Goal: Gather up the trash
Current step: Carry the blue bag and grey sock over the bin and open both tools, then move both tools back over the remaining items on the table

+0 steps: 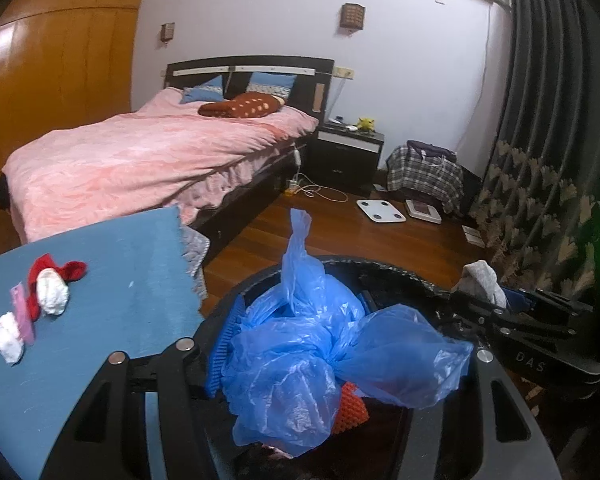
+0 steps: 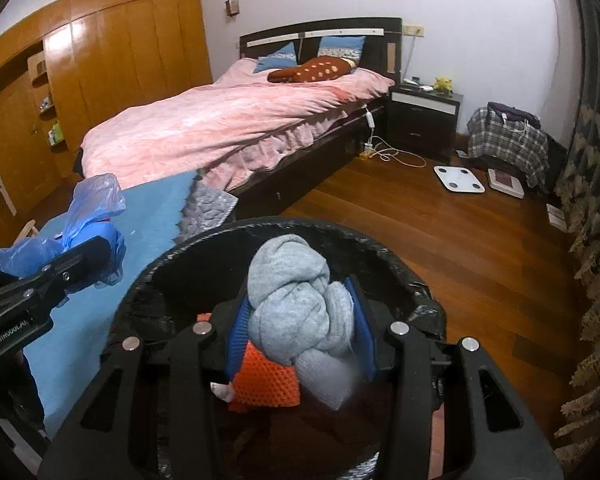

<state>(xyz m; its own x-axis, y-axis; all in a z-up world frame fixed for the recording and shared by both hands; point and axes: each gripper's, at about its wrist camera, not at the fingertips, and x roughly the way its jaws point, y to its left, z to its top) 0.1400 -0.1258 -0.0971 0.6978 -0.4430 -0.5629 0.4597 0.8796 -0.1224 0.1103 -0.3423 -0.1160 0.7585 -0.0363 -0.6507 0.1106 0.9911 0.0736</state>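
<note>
- A crumpled blue plastic bag [image 1: 300, 344] is clamped in the left tool [image 1: 284, 344], and one long tail of the bag sticks up.
- A rolled grey sock [image 2: 296, 304] is clamped in the right tool [image 2: 300, 316].
- Both tools are held over the black bin [image 2: 380, 252], so the open mouth of the bin lies right under both loads.
- An orange mesh piece [image 2: 268, 384] is already seen inside the bin.
- The right tool seems closer to the middle of the bin, so the sock can likely be dropped first.
- More scraps, white wads [image 1: 52, 292] and a red piece [image 1: 74, 270], are left on the blue tabletop [image 1: 132, 312], on the left tool's side.
</note>
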